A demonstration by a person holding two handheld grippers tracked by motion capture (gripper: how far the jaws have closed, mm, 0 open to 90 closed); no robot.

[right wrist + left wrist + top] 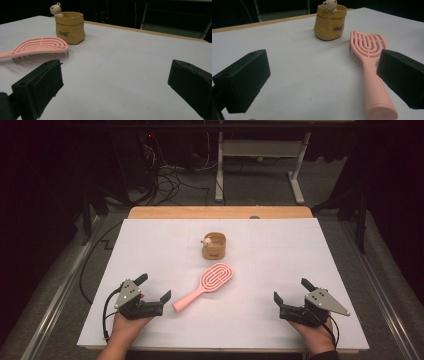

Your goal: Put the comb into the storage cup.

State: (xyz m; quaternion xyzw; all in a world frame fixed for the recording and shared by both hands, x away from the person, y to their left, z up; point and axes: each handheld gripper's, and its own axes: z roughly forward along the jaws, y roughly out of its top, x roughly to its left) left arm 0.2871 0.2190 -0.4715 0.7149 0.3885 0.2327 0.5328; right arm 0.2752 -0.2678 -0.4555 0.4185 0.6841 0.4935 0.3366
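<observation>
One pink hairbrush (205, 286) lies flat on the white bench (150, 245), bristles down, its handle end just ahead of my left tool (155, 288) and nearest that tool's right-hand jaw; the brush head points away from the tool toward the pouch. My left tool is spread wide and grips nothing. In the left gripper view the handle (378, 100) runs alongside the inner face of the right-hand jaw, not centred between the two. My right tool (115, 82) rests well apart from the brush, likewise spread wide and empty, with the brush head (41, 47) off beyond its left-hand jaw.

Risk, as I judge it: if I advance the left tool as it stands, the right-hand jaw may strike the handle end and push or spin the brush instead of straddling it. The smooth, rounded handle might also slip out of a shallow pinch.

Count: one hairbrush, one small tan pouch (214, 245) beyond the brush head, one toy bear (330, 5) peeking over the pouch rim, two tools.
</observation>
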